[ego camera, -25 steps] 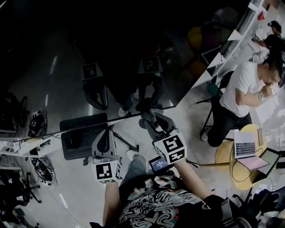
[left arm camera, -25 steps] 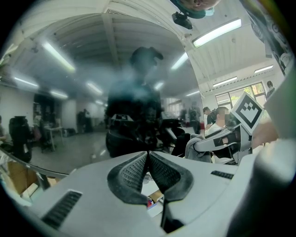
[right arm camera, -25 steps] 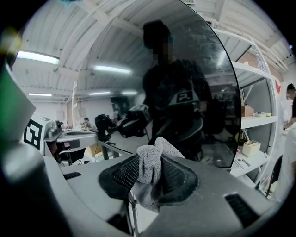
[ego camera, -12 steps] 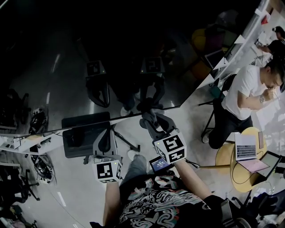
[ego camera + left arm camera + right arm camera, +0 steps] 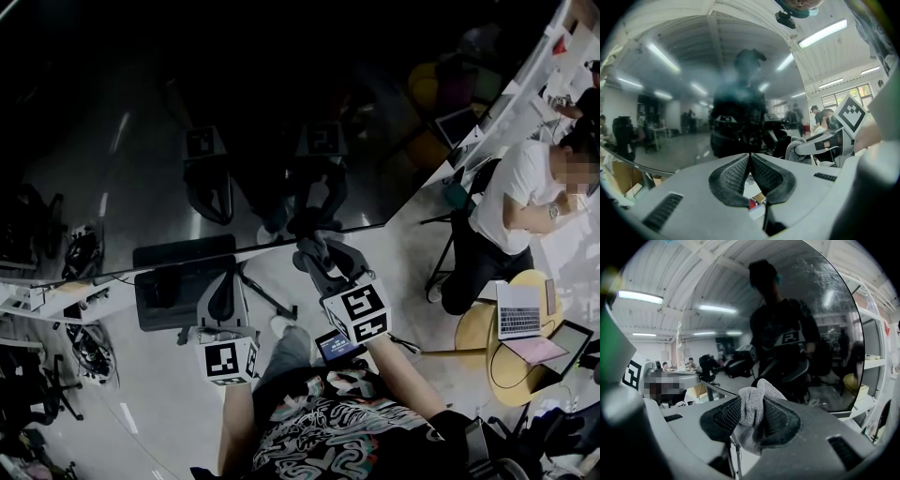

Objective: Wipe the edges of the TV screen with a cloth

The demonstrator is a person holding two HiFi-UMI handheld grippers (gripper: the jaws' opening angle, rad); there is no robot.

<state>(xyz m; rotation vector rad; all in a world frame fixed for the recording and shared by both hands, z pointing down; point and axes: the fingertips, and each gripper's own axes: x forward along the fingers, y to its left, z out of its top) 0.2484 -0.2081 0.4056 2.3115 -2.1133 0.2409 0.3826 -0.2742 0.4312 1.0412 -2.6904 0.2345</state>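
The right gripper point(image 5: 317, 247) is clamped on a grey, fluffy, terry-like cloth point(image 5: 751, 420). The cloth is bunched into a thick wad between the ribbed black pads point(image 5: 725, 414). A rounded fold stands up past the tips and a loose tail hangs below the jaws. Straight ahead of that fold is the large, black, glossy, switched-off TV screen point(image 5: 234, 112). In the head view the cloth sits right at the screen's thin lower edge, close to its right corner, though contact cannot be confirmed. The panel's surface looks smeared and hazy. It mirrors ceiling strip lights, the dark figure of the person holding the tools, and both marker cubes. The left gripper point(image 5: 750, 157) is off to the right gripper's left and slightly behind it. Its jaws are pressed together with nothing between them, and its tips point at the same lower edge of the screen. From there the right gripper's grey body and the cloth show at the right side.
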